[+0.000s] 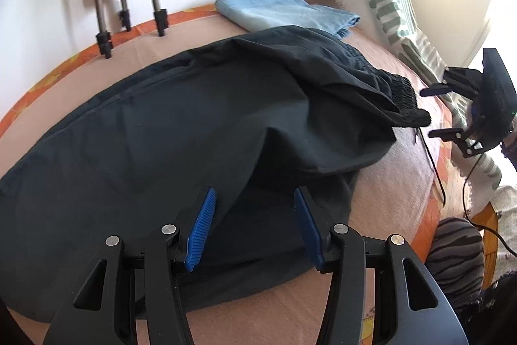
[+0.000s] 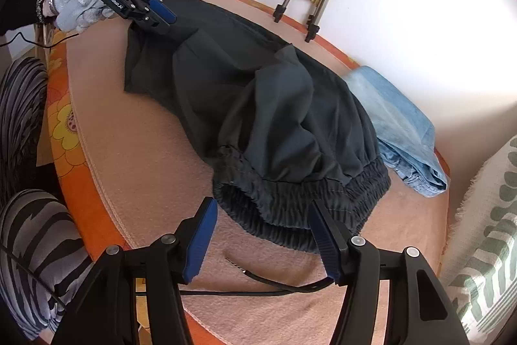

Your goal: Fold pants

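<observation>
Pink bedcover [image 2: 135, 151] carries black pants [image 2: 258, 105] lengthwise between both wide-open, empty grippers: right gripper [image 2: 263, 235] nearest waistband [image 2: 290, 199], left gripper [image 1: 253, 225] at legs.

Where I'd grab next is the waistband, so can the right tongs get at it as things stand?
Probably yes. The right tongs are open and point straight at the waistband of the pants, with nothing between. The cord lies below, out of the path.
</observation>
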{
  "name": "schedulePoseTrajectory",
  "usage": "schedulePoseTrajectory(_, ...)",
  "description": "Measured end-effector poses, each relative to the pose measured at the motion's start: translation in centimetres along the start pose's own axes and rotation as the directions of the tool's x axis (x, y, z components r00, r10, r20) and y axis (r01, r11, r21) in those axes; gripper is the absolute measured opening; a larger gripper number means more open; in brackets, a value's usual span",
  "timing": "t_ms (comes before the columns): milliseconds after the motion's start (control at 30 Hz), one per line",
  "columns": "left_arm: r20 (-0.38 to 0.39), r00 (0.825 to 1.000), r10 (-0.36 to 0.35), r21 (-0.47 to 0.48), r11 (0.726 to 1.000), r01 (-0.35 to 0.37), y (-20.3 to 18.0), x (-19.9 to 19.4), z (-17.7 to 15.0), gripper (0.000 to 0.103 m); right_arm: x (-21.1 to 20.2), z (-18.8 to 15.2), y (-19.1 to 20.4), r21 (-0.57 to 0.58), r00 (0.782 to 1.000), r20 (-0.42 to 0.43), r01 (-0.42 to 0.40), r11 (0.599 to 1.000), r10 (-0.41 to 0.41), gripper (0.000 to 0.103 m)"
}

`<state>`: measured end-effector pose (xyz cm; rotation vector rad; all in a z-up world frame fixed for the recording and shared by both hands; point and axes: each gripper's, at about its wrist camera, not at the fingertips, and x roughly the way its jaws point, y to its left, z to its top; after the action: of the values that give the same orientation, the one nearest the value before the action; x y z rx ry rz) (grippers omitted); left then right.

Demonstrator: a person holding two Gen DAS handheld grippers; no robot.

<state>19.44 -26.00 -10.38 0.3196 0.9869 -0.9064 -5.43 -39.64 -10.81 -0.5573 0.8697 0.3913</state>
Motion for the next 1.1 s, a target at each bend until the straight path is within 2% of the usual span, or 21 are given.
schedulePoseTrajectory(100, -0.034, 0.999, -0.023, 0.061, 0.998, 0.025, -1.7, 0.7, -0.1, 0.050, 1.9, 0.3, 0.7, -0.075, 0.995, -0.055, 0.083, 0.994, -0.087, 0.057)
schedulePoseTrajectory(133, -0.041, 0.999, -0.021, 0.073, 0.997, 0.024, -2.1, 0.9, -0.2, 0.050, 2.3, 0.4, 0.4, -0.075, 0.995, -0.064, 0.070, 0.995, -0.075, 0.041)
schedulePoseTrajectory(167, -0.044, 0.999, -0.019, 0.084, 0.996, 0.023, -2.5, 0.9, -0.2, 0.050, 2.5, 0.7, -0.2, -0.056, 0.996, -0.069, 0.048, 0.997, -0.052, 0.018)
schedulePoseTrajectory(200, -0.048, 0.999, -0.018, 0.094, 0.995, 0.022, -2.8, 1.0, -0.2, 0.050, 2.5, 1.0, -1.0, -0.024, 0.997, -0.064, 0.031, 0.999, -0.033, 0.014)
schedulePoseTrajectory(333, -0.050, 0.999, -0.011, 0.127, 0.992, 0.017, -3.7, 0.9, -0.4, 0.050, 1.2, 2.8, -6.2, 0.160, 0.999, 0.047, -0.028, 0.987, 0.020, 0.011)
schedulePoseTrajectory(400, -0.049, 0.999, -0.009, 0.134, 0.991, 0.016, -4.0, 0.8, -0.4, 0.050, 1.1, 3.3, -9.5, 0.252, 0.996, 0.085, -0.020, 0.968, -0.001, 0.011)
schedulePoseTrajectory(467, -0.046, 0.999, -0.009, 0.144, 0.989, 0.016, -4.3, 0.8, -0.4, 0.050, 1.8, 3.4, -12.8, 0.350, 0.996, 0.075, 0.015, 0.937, -0.044, 0.010)
schedulePoseTrajectory(533, -0.046, 0.999, -0.005, 0.165, 0.986, 0.013, -4.8, 0.7, -0.5, 0.050, 3.3, 3.1, -15.9, 0.451, 0.996, 0.028, 0.059, 0.890, -0.080, 0.010)
schedulePoseTrajectory(600, -0.049, 0.999, 0.003, 0.189, 0.982, 0.007, -5.3, 0.8, -0.7, 0.050, 5.2, 2.6, -17.8, 0.512, 0.996, -0.035, 0.091, 0.854, -0.085, 0.018)
schedulePoseTrajectory(667, -0.055, 0.998, 0.006, 0.213, 0.977, 0.006, -5.8, 0.8, -0.9, 0.050, 6.3, 1.6, -18.8, 0.558, 0.986, -0.104, 0.163, 0.813, -0.127, 0.048)
schedulePoseTrajectory(700, -0.058, 0.998, 0.006, 0.228, 0.974, 0.007, -6.1, 0.8, -1.1, 0.050, 6.4, 1.0, -18.9, 0.587, 0.983, -0.118, 0.182, 0.789, -0.139, 0.053)
schedulePoseTrajectory(800, -0.065, 0.998, 0.011, 0.277, 0.961, 0.007, -7.0, 0.8, -1.8, 0.055, 5.9, -1.7, -18.9, 0.693, 0.991, -0.104, 0.130, 0.710, -0.080, 0.062)
schedulePoseTrajectory(867, -0.074, 0.997, 0.008, 0.287, 0.958, 0.013, -7.1, 1.1, -2.0, 0.055, 5.2, -3.3, -17.8, 0.754, 0.991, -0.123, 0.132, 0.644, -0.059, 0.069)
schedulePoseTrajectory(967, -0.084, 0.996, 0.017, 0.305, 0.952, 0.009, -7.6, 1.6, -2.2, 0.059, 4.7, -5.3, -15.5, 0.825, 0.992, -0.123, 0.097, 0.556, 0.008, 0.070)
schedulePoseTrajectory(1100, -0.077, 0.993, 0.088, 0.372, 0.927, -0.053, -8.4, 2.8, -2.5, 0.061, 4.7, -7.1, -14.0, 0.931, 0.994, -0.033, -0.007, 0.365, 0.101, 0.073)
